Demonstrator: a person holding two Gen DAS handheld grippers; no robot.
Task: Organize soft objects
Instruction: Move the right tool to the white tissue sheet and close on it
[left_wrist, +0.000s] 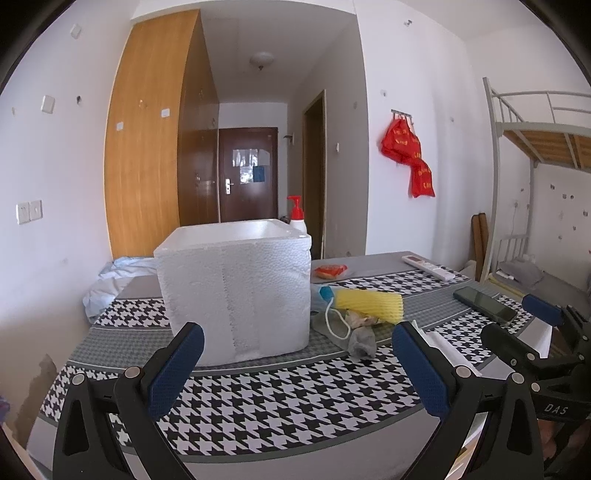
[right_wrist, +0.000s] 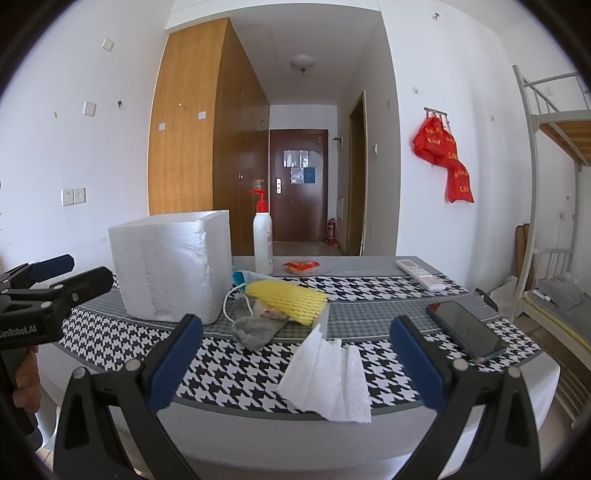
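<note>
The left gripper (left_wrist: 297, 363) is wide open and holds nothing. Its two blue pads (left_wrist: 173, 369) are far apart, above the black and white cloth on the table (left_wrist: 258, 417). Right in front of it, a bit to the left, stands a big white foam box (left_wrist: 236, 288).

The right gripper (right_wrist: 295, 362) is wide open too, with nothing in it. Just ahead of it, between its two sides, lies a white tissue (right_wrist: 328, 380) near the front edge of the table. Farther ahead sits a little pile of soft things: a yellow foam net (right_wrist: 288, 299) on top, a gray sock (right_wrist: 255, 328) in front of it, and a face mask (right_wrist: 242, 278) with a white loop behind it, touching the box.

To the right of this gripper lies a dark phone (right_wrist: 465, 328). Far ahead stand a white pump bottle (right_wrist: 263, 240), a red snack pack (right_wrist: 301, 266) and a white remote (right_wrist: 421, 274)
</note>
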